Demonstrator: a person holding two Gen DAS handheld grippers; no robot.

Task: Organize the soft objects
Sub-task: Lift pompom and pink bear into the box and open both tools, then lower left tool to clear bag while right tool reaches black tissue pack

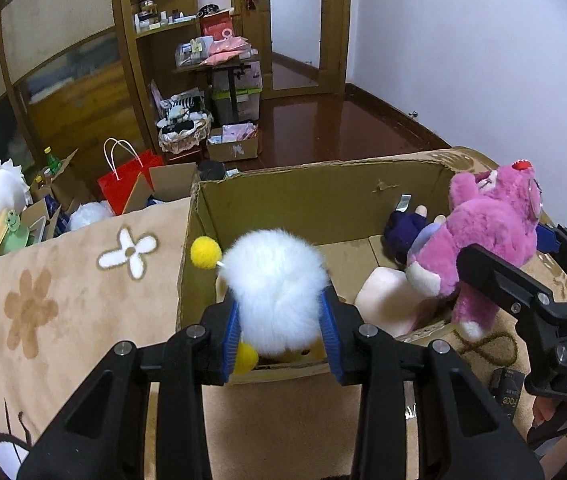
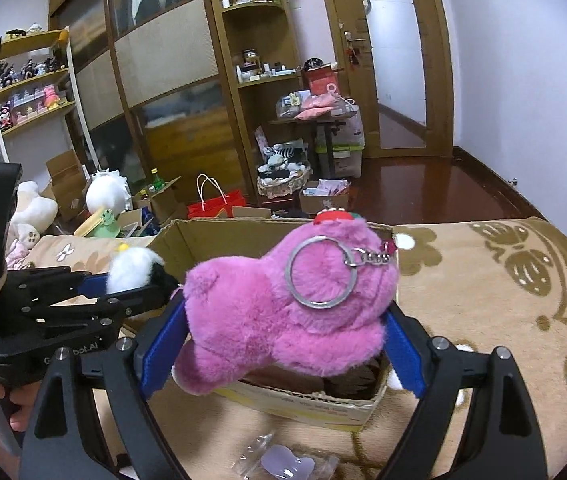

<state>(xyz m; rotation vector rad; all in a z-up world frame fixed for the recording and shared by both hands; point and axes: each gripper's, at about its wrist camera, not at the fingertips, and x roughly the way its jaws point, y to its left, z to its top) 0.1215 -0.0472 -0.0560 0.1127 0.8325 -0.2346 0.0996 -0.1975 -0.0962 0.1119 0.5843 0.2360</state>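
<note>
Over the cardboard box (image 1: 323, 196) in the left wrist view, the left gripper (image 1: 281, 320) clamps a white fluffy toy (image 1: 275, 288) above the box's near left corner, while in the right wrist view the right gripper (image 2: 283, 348) squeezes a pink plush bear (image 2: 283, 308) above the box's near edge.

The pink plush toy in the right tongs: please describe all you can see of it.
The pink plush toy is a fluffy, magenta animal of long soft fur, with paler paws and a red, strawberry-like piece on top. A metal key ring on a short chain hangs against its back. The right tongs clamp it between blue pads, squeezing its body. It is held lying tilted above the open cardboard box, at its near right corner.
</note>
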